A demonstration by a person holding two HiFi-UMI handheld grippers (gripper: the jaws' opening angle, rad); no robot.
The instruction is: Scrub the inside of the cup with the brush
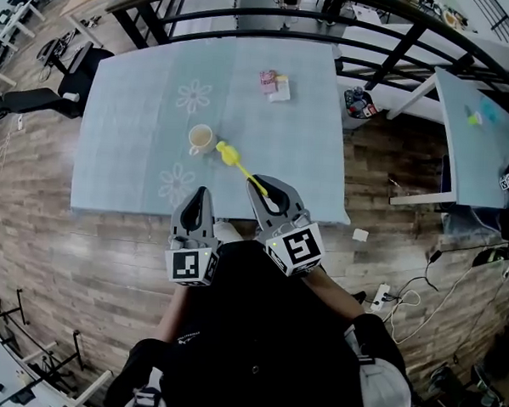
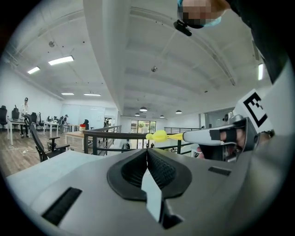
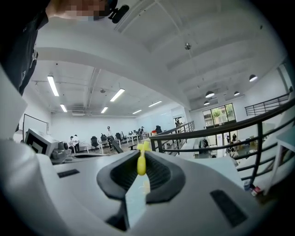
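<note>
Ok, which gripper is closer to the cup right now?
Left, going by the head view. The left gripper, shut and empty, hangs just on the person's side of the cup; the right gripper is farther right, holding the yellow brush.

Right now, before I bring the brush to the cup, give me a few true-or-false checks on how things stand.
1. The right gripper has its jaws shut on the yellow brush. True.
2. The brush head is already inside the cup. False: in the head view it shows outside the rim, just to the cup's right.
3. The left gripper is shut with nothing between its jaws. True.
4. The cup lies tipped on its side. False: it stands upright, mouth up, on the light blue table.
</note>
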